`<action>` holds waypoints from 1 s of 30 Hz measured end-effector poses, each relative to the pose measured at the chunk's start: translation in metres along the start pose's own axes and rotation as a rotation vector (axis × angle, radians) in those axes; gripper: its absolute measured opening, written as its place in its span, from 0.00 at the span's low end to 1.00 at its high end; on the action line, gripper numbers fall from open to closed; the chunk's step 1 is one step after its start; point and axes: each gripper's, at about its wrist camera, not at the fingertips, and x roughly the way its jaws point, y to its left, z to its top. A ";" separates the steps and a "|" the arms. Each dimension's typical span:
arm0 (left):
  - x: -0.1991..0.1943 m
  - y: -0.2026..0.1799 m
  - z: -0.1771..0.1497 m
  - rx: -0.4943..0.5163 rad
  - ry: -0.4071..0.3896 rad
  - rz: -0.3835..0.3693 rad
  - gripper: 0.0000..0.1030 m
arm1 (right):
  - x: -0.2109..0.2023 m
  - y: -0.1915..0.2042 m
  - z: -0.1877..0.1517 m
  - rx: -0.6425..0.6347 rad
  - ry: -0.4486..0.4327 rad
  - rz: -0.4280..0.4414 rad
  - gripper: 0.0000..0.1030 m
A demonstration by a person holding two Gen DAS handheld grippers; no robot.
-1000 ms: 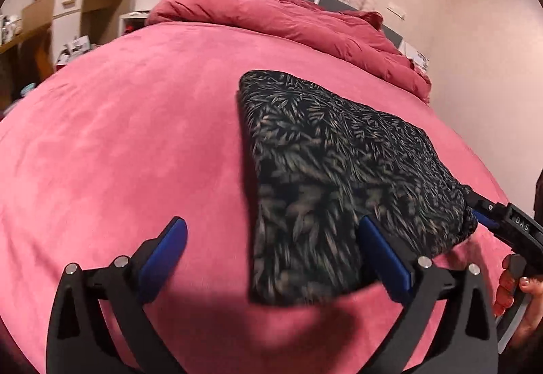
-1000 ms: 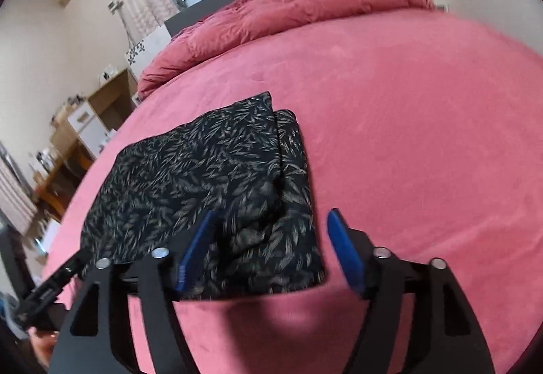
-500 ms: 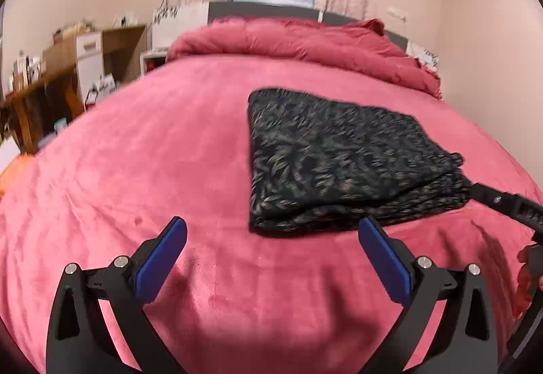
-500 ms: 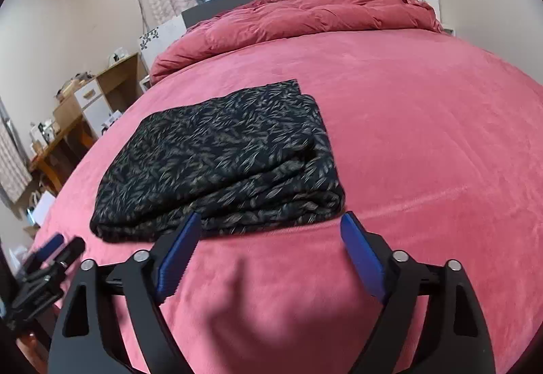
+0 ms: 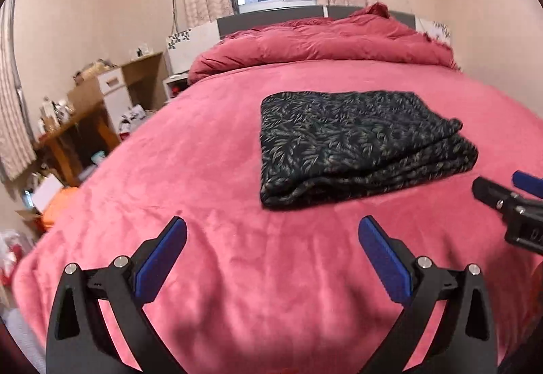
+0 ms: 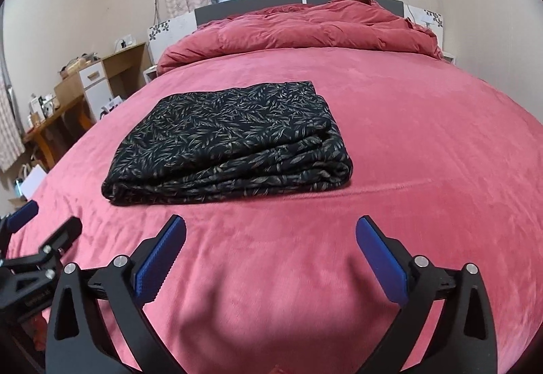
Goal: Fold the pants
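Note:
The pants (image 5: 353, 140) (image 6: 230, 143), black with a pale leaf print, lie folded into a thick rectangle on the pink bed (image 5: 203, 170) (image 6: 407, 136). My left gripper (image 5: 271, 231) hovers open over the blanket, short of the bundle's near edge, with nothing between its blue pads. My right gripper (image 6: 271, 228) also stands back from the bundle; its jaws are opening wide and hold nothing. The right gripper's tip (image 5: 502, 201) shows at the right edge of the left wrist view, and the left gripper (image 6: 37, 238) at the left edge of the right wrist view.
A bunched red duvet (image 5: 322, 45) (image 6: 298, 31) lies at the head of the bed below the window. A wooden desk (image 5: 78, 123) (image 6: 61, 116) with clutter and white drawers stands beside the bed's left side. Boxes sit on the floor at far left.
Both grippers have drawn back from the folded pants toward the bed's near edge. The right gripper's jaws have widened and released the bundle's edge. The bundle stays put.

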 end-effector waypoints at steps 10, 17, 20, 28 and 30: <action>-0.016 0.001 0.002 -0.051 -0.006 -0.043 0.98 | -0.020 0.002 -0.014 0.012 -0.028 -0.004 0.96; -0.014 0.006 0.002 -0.083 0.003 -0.037 0.98 | -0.020 0.006 -0.014 -0.003 -0.028 -0.011 0.96; -0.012 0.007 0.002 -0.092 0.017 -0.043 0.98 | -0.020 0.005 -0.014 0.004 -0.025 -0.014 0.96; -0.008 0.011 0.001 -0.109 0.038 -0.047 0.98 | -0.019 0.004 -0.014 0.019 -0.022 -0.012 0.96; -0.008 0.011 0.001 -0.111 0.041 -0.046 0.98 | -0.019 0.004 -0.014 0.021 -0.020 -0.012 0.96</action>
